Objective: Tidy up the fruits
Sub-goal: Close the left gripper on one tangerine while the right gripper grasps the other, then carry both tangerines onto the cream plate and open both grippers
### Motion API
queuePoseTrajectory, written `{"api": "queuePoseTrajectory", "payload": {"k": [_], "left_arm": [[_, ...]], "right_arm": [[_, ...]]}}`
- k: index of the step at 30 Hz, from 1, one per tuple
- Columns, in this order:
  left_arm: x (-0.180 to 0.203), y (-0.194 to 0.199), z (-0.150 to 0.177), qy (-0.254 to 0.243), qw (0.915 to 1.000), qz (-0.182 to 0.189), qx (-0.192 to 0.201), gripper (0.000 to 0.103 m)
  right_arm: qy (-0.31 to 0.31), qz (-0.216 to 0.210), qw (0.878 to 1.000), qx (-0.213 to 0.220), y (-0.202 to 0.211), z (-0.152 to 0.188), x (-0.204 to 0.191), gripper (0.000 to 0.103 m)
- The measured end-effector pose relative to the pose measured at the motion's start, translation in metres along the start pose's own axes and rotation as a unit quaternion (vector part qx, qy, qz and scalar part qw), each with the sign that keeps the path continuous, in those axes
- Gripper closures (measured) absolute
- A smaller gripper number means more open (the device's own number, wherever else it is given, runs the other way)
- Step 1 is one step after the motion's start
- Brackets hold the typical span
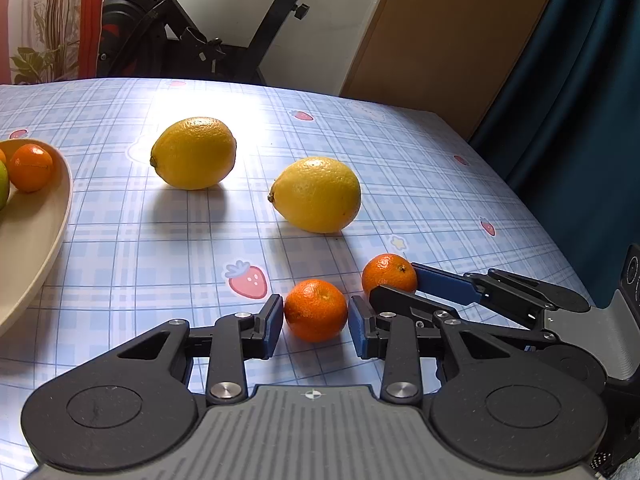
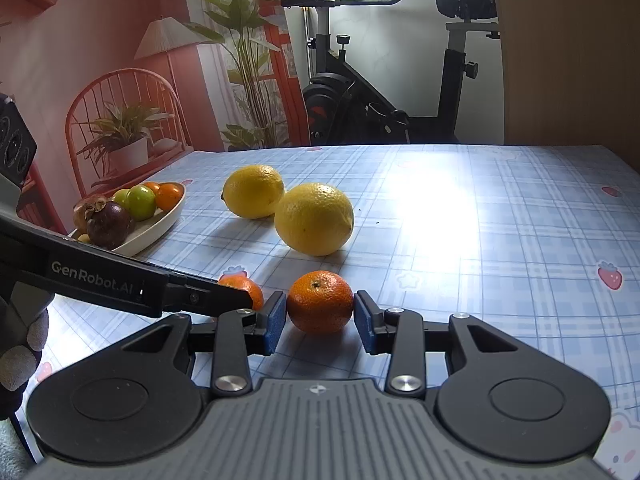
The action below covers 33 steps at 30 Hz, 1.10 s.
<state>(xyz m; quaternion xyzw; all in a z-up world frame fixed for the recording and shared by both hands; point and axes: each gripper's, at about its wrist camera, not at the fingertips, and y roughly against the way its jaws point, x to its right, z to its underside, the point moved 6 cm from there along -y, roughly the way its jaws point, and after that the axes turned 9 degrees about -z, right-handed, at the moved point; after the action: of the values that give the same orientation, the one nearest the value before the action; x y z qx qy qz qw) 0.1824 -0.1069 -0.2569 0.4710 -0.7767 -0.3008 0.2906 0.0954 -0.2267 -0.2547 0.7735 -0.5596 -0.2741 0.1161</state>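
two small mandarins sit nearest on the tabletop, each between the blue pads of its own tongs. the left tongs stand narrow around the left mandarin; the pad on one side touches the peel, while a thin gap shows at the other pad, so a firm grip cannot be told. the right tongs stand narrow on the right mandarin, both pads against its sides, the fruit resting on the checked cloth. from the left wrist view the right tongs reach in from the right edge, fingers around the right mandarin, which lies just beside the left one. from the right wrist view the left tongs come in from the left edge, and only a sliver of the left mandarin shows behind the dark finger.

further in, toward the middle of the tabletop, lie two lemons: the near lemon and the far lemon, close together but apart in the left wrist view, overlapping in the right wrist view.

beyond them, at the far left edge, stands a cream plate holding a dark purple mangosteen, a green fruit and more mandarins.

past the tabletop's far edge stands an exercise bike, with potted plants and a wicker chair to its left.
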Motion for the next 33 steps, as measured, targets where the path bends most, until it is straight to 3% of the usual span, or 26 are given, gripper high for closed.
{"api": "queuePoseTrajectory", "payload": {"k": [15, 23, 33], "left_arm": [[-0.006, 0.014, 0.003, 0.008, 0.9996, -0.021, 0.019, 0.067], [-0.03, 0.049, 0.012, 0.081, 0.9954, -0.043, 0.029, 0.067], [-0.057, 0.093, 0.006, 0.111, 0.9891, -0.068, 0.068, 0.067]], "right_arm": [[-0.001, 0.001, 1.0, 0.0, 0.0, 0.0, -0.001, 0.063], [0.0, 0.002, 1.0, 0.002, 0.0, 0.001, -0.001, 0.063], [0.011, 0.004, 1.0, -0.019, -0.003, -0.006, -0.013, 0.063]]}}
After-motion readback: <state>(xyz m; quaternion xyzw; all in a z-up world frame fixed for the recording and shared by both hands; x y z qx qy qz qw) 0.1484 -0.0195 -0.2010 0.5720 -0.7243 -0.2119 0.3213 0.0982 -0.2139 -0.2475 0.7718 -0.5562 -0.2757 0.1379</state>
